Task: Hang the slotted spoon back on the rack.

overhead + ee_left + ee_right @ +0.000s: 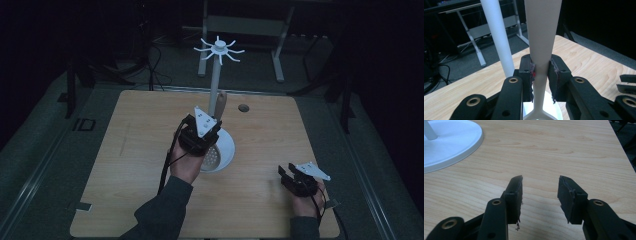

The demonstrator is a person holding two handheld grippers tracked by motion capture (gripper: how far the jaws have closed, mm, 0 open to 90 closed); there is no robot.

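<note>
The left hand-held gripper (216,131), raised over the stand's white base (226,150) mid-desk (125,150), clamps a slotted spoon's handle (541,37), its long axis pointing up-and-away beside the pole (215,80), while the right hand-held gripper (284,172) rests open, empty.

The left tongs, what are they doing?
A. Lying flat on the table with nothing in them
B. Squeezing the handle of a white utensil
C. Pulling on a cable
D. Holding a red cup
B: in the left gripper view the left tongs are shut on the narrow white handle of a slotted utensil, beside the white stand pole; the right tongs are open over the table.
</note>
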